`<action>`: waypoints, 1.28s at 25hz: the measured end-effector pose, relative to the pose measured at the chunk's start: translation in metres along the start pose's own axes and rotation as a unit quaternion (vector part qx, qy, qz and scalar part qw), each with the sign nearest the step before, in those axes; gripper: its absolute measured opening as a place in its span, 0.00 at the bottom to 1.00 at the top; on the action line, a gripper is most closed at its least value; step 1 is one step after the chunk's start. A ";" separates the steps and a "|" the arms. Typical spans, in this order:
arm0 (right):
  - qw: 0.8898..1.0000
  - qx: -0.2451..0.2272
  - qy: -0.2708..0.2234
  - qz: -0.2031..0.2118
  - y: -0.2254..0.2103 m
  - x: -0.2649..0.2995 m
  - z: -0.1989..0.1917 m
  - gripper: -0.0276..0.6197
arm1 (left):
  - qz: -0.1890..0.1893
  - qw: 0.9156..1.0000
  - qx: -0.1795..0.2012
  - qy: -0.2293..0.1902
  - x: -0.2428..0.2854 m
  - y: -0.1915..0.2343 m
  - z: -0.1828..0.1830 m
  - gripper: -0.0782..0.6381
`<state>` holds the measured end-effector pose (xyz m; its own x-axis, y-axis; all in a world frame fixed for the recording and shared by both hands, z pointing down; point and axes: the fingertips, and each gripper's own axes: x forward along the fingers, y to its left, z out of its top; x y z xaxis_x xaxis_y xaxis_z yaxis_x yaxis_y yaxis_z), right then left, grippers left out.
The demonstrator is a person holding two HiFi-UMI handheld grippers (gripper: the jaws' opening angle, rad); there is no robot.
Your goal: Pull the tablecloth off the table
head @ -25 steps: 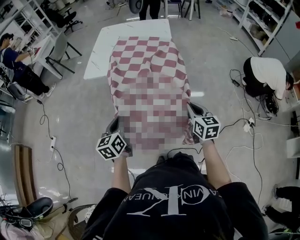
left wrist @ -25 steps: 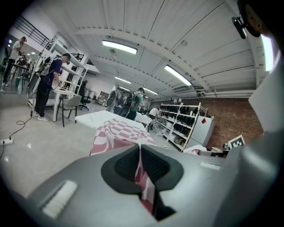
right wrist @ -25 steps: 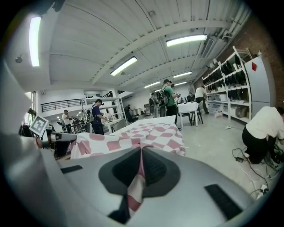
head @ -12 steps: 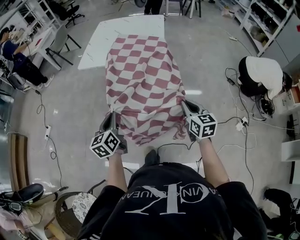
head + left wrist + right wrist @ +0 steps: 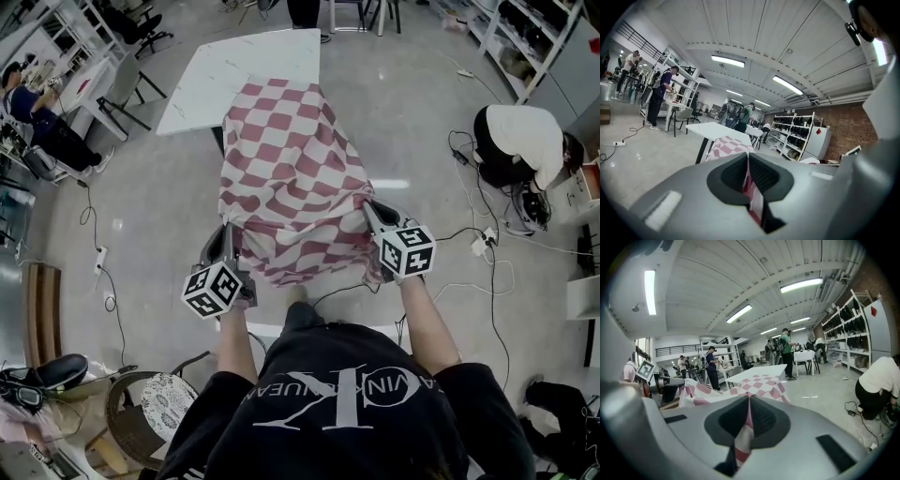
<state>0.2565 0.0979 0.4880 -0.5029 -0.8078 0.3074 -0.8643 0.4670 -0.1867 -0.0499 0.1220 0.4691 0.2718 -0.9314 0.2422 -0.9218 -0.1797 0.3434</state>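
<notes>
A red-and-white checked tablecloth (image 5: 291, 178) stretches from the near end of the white table (image 5: 244, 70) down toward me, sagging in the air. My left gripper (image 5: 228, 240) is shut on its near left corner, and my right gripper (image 5: 367, 214) is shut on its near right corner. In the left gripper view a strip of the tablecloth (image 5: 751, 187) is pinched between the closed jaws, with the table (image 5: 712, 129) ahead. The right gripper view shows the tablecloth (image 5: 761, 383) running from the jaws to the table (image 5: 757, 372).
Cables (image 5: 487, 281) trail over the floor at right near a crouching person (image 5: 520, 141). A chair (image 5: 127, 89) and a seated person (image 5: 37, 117) are at left. A round stool (image 5: 159, 408) stands by my left leg. Shelving (image 5: 797, 136) lines the far wall.
Both grippers have pulled the cloth back toward me. More bare white tabletop shows at the far end, and the cloth now covers only the table's near part.
</notes>
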 end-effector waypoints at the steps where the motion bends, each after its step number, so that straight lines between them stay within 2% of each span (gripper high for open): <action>1: 1.000 -0.001 -0.001 0.001 0.000 -0.006 -0.001 0.07 | 0.000 1.000 0.000 -0.003 -0.005 -0.004 -0.001 0.13; 9: 1.000 -0.017 -0.013 0.020 -0.005 -0.047 0.003 0.07 | 0.006 0.999 -0.009 -0.044 -0.046 -0.035 0.000 0.13; 17: 0.999 0.002 -0.040 0.029 0.001 -0.063 0.019 0.07 | 0.012 0.997 -0.004 -0.078 -0.080 -0.036 0.022 0.13; 26: 0.999 0.008 -0.050 0.021 0.008 -0.058 0.028 0.07 | 0.011 0.997 0.031 -0.065 -0.081 -0.024 0.032 0.13; 32: 0.998 0.010 -0.056 0.029 0.020 -0.049 0.039 0.07 | 0.015 0.997 0.039 -0.065 -0.086 -0.012 0.044 0.13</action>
<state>0.2638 0.1329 0.4332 -0.5474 -0.8153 0.1888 -0.8327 0.5084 -0.2194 -0.0746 0.1906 0.4042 0.2098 -0.9691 0.1295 -0.9493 -0.1702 0.2645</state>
